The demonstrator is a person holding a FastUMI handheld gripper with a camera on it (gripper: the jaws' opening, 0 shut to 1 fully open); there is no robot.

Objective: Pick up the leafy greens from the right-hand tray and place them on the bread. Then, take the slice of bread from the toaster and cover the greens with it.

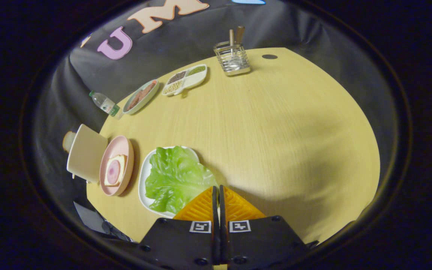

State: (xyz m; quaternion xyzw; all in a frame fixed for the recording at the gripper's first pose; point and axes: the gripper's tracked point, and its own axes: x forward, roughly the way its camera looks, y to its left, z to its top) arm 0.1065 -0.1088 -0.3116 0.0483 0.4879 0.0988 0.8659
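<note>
The fingers are pressed together, hiding one edge of the crinkly leafy greens on their white tray.

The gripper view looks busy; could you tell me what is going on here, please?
The hand-held gripper hovers with its fingers closed together, holding nothing, at the near edge of the lettuce leaf on its white tray. Beside it, the pink plate holds bread topped with ham; the toaster stands beyond.

We see leafy greens flat on white tray | bread on pink plate beside tray | toaster beyond plate
</note>
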